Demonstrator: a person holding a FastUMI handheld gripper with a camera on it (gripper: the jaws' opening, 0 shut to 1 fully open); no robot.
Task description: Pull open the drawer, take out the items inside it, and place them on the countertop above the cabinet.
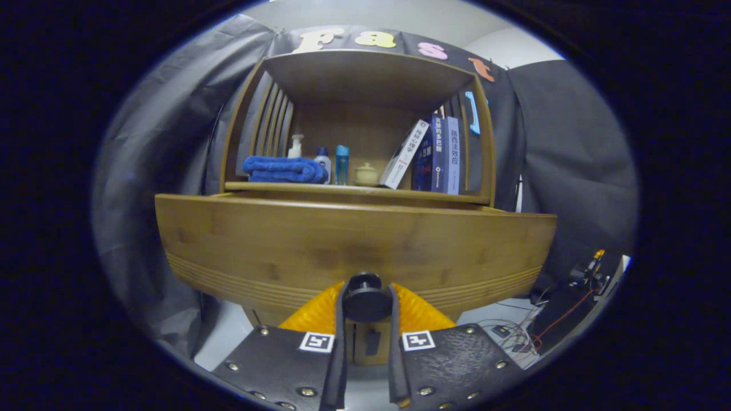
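A wooden cabinet stands straight ahead, and its drawer front [354, 245] spans the width just beyond my fingers. A round dark knob [366, 299] sticks out of the drawer's lower middle. My gripper [366, 302] is shut on this knob, one finger pressing on each side of it. The drawer front seems to stand slightly forward of the cabinet body. Its inside is hidden behind the front panel. Above the drawer runs the countertop [354, 188], which is the floor of an open shelf.
On the countertop lie a folded blue towel [284, 169], a pump bottle [295, 146], two small bottles [341, 164], a small lidded jar [366, 174] and several books [437, 155], one leaning. Cables and electronics [571, 302] sit on the floor at lower right.
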